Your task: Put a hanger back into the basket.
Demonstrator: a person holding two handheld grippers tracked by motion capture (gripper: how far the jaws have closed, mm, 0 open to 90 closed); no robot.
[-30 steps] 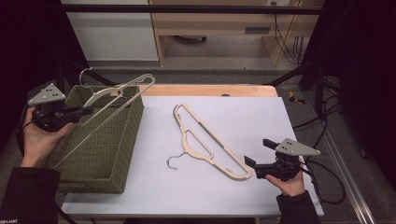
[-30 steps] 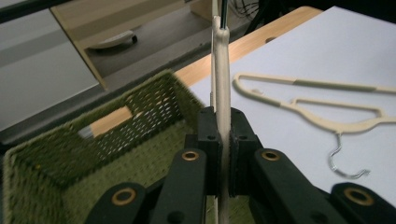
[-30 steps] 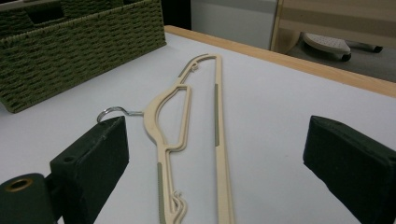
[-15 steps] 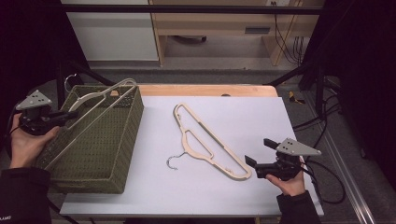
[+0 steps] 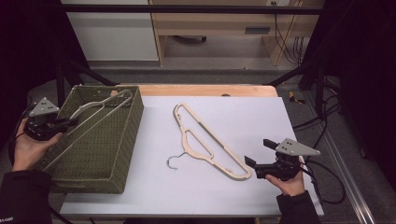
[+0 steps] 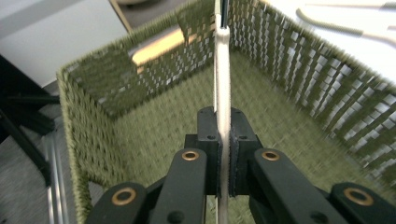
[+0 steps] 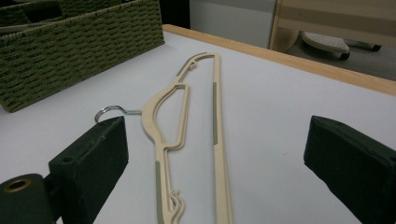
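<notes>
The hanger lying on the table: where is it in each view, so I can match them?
High view: hanger on the table, centre, diagonal.
Right gripper view: same hanger, ahead between the open jaws.
Left gripper view: only a sliver at the top right corner.
Shared landmark: green woven basket.

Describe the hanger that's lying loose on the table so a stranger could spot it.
On the white table, right of the green woven basket, a cream hanger lies flat with its metal hook toward the person. Its twin is in the basket, clamped by the left hand-held gripper.
</notes>
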